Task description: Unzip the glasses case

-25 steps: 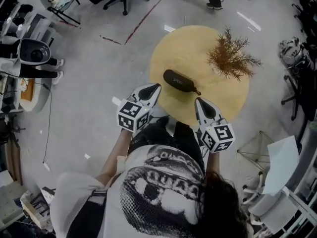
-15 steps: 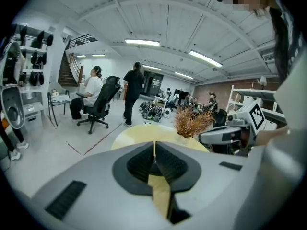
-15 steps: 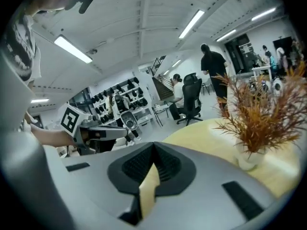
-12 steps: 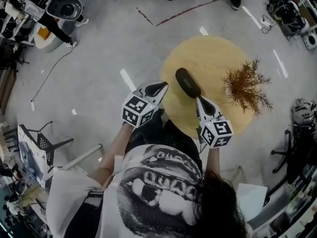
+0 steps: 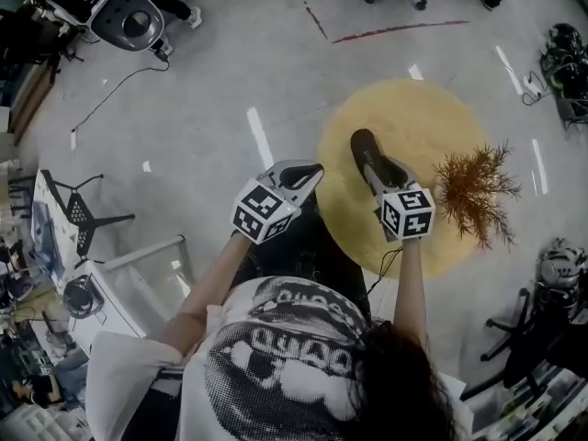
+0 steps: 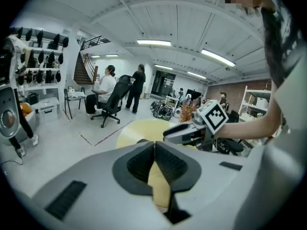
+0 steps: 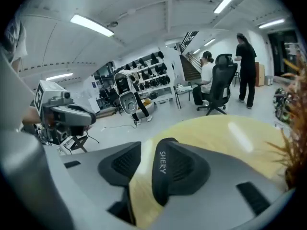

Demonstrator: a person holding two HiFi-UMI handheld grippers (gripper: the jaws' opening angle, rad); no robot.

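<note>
As the right gripper (image 5: 375,162) has just been opening, half-wide, around the glasses case (image 7: 162,172), the left gripper (image 5: 315,167) at its 9 o'clock is closed, empty.

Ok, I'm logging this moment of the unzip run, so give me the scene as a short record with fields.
surface: table, round, yellow
glasses case: black, lying on the table; zipper not visible
right gripper: jaws have just been opening, case's near end between them, not clamped
left gripper: shut, empty, beside the table's edge
also there: dried plant on the table
</note>
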